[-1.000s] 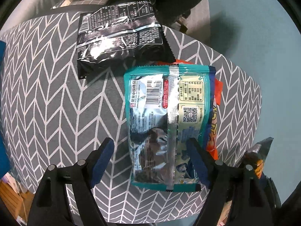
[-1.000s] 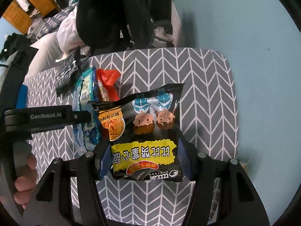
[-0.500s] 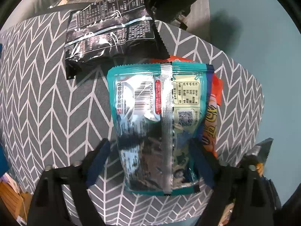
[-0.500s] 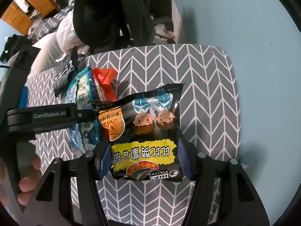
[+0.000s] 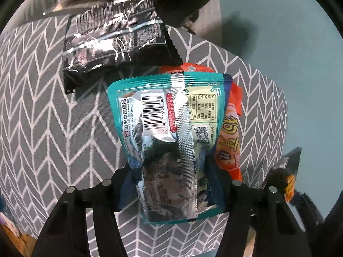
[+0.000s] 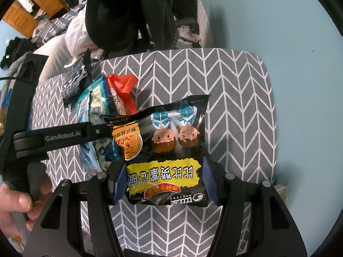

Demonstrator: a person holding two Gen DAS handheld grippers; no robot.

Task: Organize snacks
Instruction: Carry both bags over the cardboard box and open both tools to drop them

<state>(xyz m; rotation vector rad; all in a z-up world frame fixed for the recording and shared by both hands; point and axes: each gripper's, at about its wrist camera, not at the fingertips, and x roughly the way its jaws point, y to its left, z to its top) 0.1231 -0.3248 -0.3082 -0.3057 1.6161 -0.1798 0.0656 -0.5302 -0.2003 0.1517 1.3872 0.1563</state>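
Note:
My left gripper (image 5: 169, 182) is shut on a teal snack packet (image 5: 169, 128), held back side up over the chevron-patterned stool top (image 5: 42, 117). An orange packet (image 5: 230, 132) lies under its right side. A black foil packet (image 5: 115, 40) lies beyond it. My right gripper (image 6: 165, 180) is shut on a black noodle-snack packet with cartoon faces (image 6: 169, 150), held above the stool. In the right wrist view the left gripper (image 6: 94, 131) holds the teal packet (image 6: 96, 102) beside the orange packet (image 6: 122, 94).
The stool's right half (image 6: 235, 107) is bare grey chevron fabric. Blue floor (image 6: 300, 64) surrounds it. A black chair with dark clothes (image 6: 133, 15) and a white bag stand behind the stool. The black foil packet (image 6: 74, 81) lies at the far left.
My left gripper has closed onto the teal packet and moved forward, so the packet sits deeper between the fingers. My right gripper still holds the black packet, drifting slightly.

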